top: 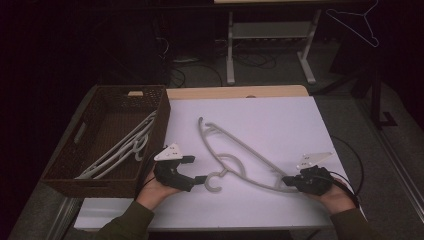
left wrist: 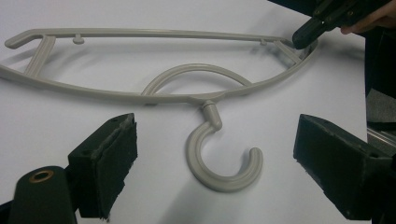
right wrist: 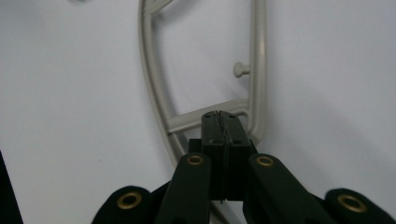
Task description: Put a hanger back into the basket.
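A grey plastic hanger [top: 250, 150] lies flat on the white tabletop [top: 280, 125], its hook [top: 215, 182] pointing toward the person. My left gripper [top: 195, 170] is open, jaws wide apart on either side of the hook [left wrist: 219, 182] without touching it. My right gripper [top: 287, 180] is shut, pads pressed together, with its tip [right wrist: 219, 116] over the hanger's near right end [right wrist: 254, 56]. Nothing shows between its pads. The left gripper view also catches that shut tip [left wrist: 306, 35] against the hanger's end [left wrist: 299, 60].
A dark woven basket [top: 165, 115] stands at the table's left and holds several similar hangers [top: 125, 147]. Another hanger [top: 357, 22] hangs at the back right. A white table frame [top: 231, 50] stands beyond the far edge.
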A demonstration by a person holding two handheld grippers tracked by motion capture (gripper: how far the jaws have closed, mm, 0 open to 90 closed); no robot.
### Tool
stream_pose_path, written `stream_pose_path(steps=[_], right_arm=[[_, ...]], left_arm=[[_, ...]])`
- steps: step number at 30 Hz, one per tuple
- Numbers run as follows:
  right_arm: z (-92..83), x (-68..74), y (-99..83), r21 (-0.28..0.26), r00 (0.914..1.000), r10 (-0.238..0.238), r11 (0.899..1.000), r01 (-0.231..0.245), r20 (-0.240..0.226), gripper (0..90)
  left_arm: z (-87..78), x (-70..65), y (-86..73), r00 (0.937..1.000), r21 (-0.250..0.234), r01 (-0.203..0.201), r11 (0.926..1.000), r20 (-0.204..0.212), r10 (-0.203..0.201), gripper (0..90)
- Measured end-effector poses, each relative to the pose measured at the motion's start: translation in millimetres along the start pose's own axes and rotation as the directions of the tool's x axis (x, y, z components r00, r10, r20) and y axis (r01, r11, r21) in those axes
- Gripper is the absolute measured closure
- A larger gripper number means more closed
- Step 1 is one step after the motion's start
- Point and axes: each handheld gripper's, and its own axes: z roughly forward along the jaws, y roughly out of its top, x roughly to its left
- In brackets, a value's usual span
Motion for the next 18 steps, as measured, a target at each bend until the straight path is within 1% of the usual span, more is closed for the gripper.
stream_pose_path(steps=[1, 2, 3, 4, 5, 6, 7, 8, 10, 11, 12, 13, 14, 15, 16, 17, 18], right_arm=[[1.7, 1.9, 1.1, 0.017, 1.0000, 0.001, 1.000, -0.001, -0.003, 89.6], [2.8, 2.1, 1.5, 0.022, 1.0000, -0.008, 1.000, 0.008, 0.000, 89.6], [3.8, 3.0, 2.0, 0.026, 1.0000, -0.007, 1.000, 0.007, 0.002, 89.7], [4.5, 3.2, 2.3, 0.039, 0.9999, -0.010, 0.999, 0.009, 0.012, 89.7], [5.5, 2.2, 2.5, 0.053, 0.9992, -0.024, 0.998, 0.022, 0.032, 89.7], [6.2, 1.3, 2.6, 0.069, 0.9986, -0.025, 0.997, 0.022, 0.046, 89.7], [7.4, -0.8, 2.5, 0.070, 0.9976, -0.031, 0.997, 0.027, 0.062, 89.7], [7.4, -3.5, 2.9, 0.067, 0.9973, -0.026, 0.998, 0.022, 0.068, 89.7], [8.4, -11.9, 5.2, 0.064, 0.9952, -0.025, 0.998, 0.019, 0.094, 89.7], [9.9, -23.6, 8.1, 0.064, 0.9922, -0.018, 0.998, 0.010, 0.123, 89.8], [9.9, -23.6, 8.1, 0.064, 0.9922, -0.018, 0.998, 0.010, 0.123, 89.7], [10.8, -30.2, 9.8, 0.059, 0.9913, -0.005, 0.998, -0.003, 0.131, 89.7], [12.0, -36.6, 11.5, 0.057, 0.9887, 0.010, 0.998, -0.019, 0.149, 89.7], [12.8, -43.7, 12.7, 0.058, 0.9873, 0.017, 0.998, -0.026, 0.158, 89.8], [13.6, -51.2, 13.8, 0.046, 0.9852, 0.017, 0.999, -0.026, 0.170, 89.8], [14.7, -58.0, 14.6, 0.037, 0.9824, 0.031, 0.999, -0.038, 0.184, 89.8], [16.2, -63.9, 14.9, 0.042, 0.9799, 0.044, 0.998, -0.054, 0.195, 89.8]], left_arm=[[0.2, 0.0, -0.2, 1.0000, -0.001, 0.003, 1.0000, -0.001, -0.003, 13.3], [0.2, 0.2, -0.4, 1.0000, -0.001, 0.005, 1.0000, -0.001, -0.005, 13.3], [-0.1, 0.7, -0.5, 1.0000, 0.002, 0.001, 1.0000, 0.000, -0.001, 13.3], [-0.3, 0.7, -0.6, 1.0000, 0.002, 0.002, 1.0000, -0.001, -0.002, 13.3], [-0.3, 1.0, -0.9, 1.0000, -0.001, 0.002, 1.0000, -0.001, -0.002, 13.3], [-0.4, 1.1, -0.9, 1.0000, 0.000, 0.004, 1.0000, -0.002, -0.004, 13.3], [-0.3, 1.4, -1.0, 1.0000, 0.001, 0.004, 1.0000, -0.003, -0.004, 13.3], [-0.2, 1.6, -1.1, 1.0000, 0.000, 0.007, 1.0000, -0.003, -0.007, 13.3], [0.2, 1.8, -1.1, 1.0000, 0.002, 0.008, 1.0000, -0.003, -0.008, 13.3], [0.4, 1.8, -1.2, 1.0000, 0.003, 0.008, 1.0000, -0.003, -0.008, 13.3], [0.6, 1.8, -1.2, 1.0000, 0.001, 0.009, 1.0000, -0.002, -0.009, 13.3], [0.7, 1.7, -1.1, 1.0000, 0.004, 0.008, 1.0000, -0.004, -0.008, 13.3], [1.1, 1.5, -1.2, 1.0000, 0.003, 0.009, 1.0000, -0.004, -0.009, 13.3], [1.3, 1.5, -1.4, 0.9999, 0.003, 0.010, 0.9999, -0.003, -0.010, 13.3], [1.6, 1.7, -1.6, 1.0000, 0.005, 0.008, 1.0000, -0.002, -0.008, 13.3], [2.0, 1.7, -1.9, 1.0000, 0.004, 0.010, 0.9999, -0.002, -0.010, 13.3], [2.1, 1.8, -1.9, 0.9999, 0.006, 0.011, 0.9999, -0.002, -0.011, 13.3]])
